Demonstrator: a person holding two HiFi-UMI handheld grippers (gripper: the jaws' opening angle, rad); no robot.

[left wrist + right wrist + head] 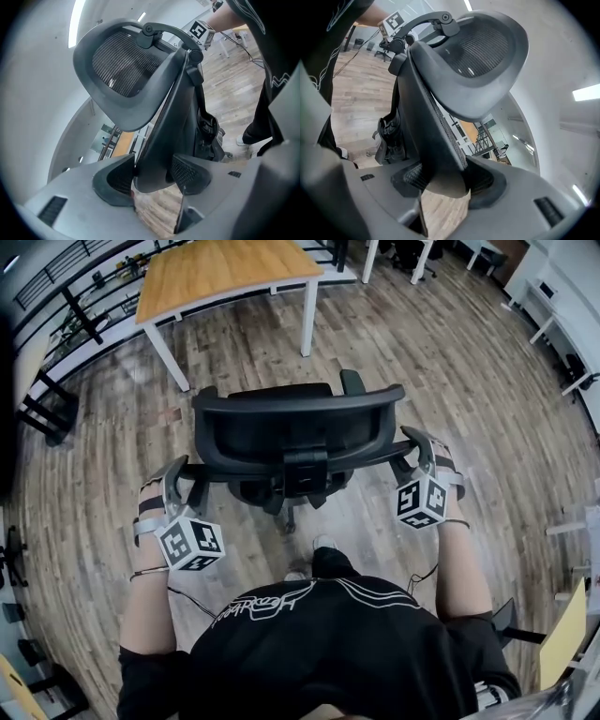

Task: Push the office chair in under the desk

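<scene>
A black office chair [291, 432] stands on the wood floor just in front of me, its backrest towards me. The wooden desk [225, 268] with white legs is farther ahead, with a strip of floor between it and the chair. My left gripper [180, 491] clamps the left edge of the chair's backrest [159, 140], which its pads [190, 172] press from both sides. My right gripper [419, 463] is shut the same way on the right edge of the backrest [426, 131]. The mesh headrest [122, 70] rises above both grips.
My legs and a shoe [323, 545] are right behind the chair base. Black racks [47, 409] stand at the left, and white tables [562, 334] and another chair at the right. More furniture lines the far side behind the desk.
</scene>
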